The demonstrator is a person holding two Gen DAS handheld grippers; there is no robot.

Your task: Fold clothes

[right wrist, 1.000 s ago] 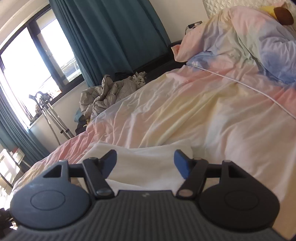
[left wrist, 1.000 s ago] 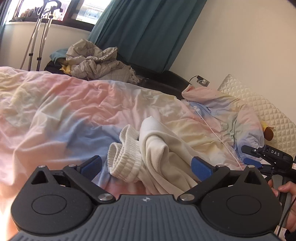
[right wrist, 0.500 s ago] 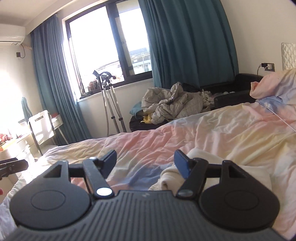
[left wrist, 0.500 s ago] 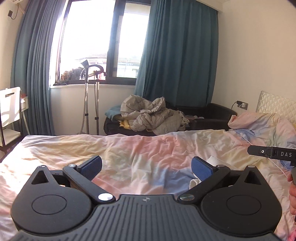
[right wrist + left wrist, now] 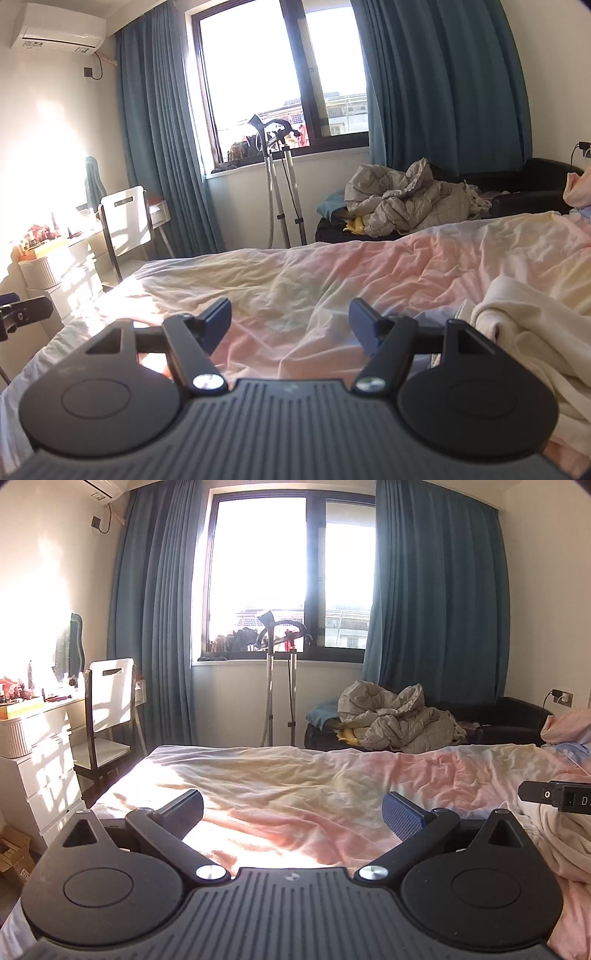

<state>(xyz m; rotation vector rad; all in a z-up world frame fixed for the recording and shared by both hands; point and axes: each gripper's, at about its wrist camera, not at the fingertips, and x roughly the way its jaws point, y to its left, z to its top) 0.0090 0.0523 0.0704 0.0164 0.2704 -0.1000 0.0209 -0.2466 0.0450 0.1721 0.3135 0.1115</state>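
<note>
Both sets of tongs are held up over the bed (image 5: 295, 775), level and pointed toward the window (image 5: 258, 572) rather than at any cloth. The left tongs (image 5: 291, 812) stand spread wide with nothing between them, and the right tongs (image 5: 290, 321) are likewise released and empty. The cream garment (image 5: 532, 332) lies bunched on the pastel duvet at the right edge of the right wrist view, just beside the right tongs and off to their side. In the left wrist view only a rumpled edge of it (image 5: 557, 845) shows, under the tip of the other tool (image 5: 554, 797). Its shape is loose and lumpy, so whether it is partly folded or simply heaped cannot be told from here, and the scene fits either a pause between folds or a piece set down. The risk I see is a poor pick: the duvet is soft and creased, close in tone to the garment, so tongs coming down from the side could pinch bedding along with the cloth, or catch several layers at once and drag the bundle out of shape. A heap of grey bedding (image 5: 406, 199) on the sofa lies well apart.
</note>
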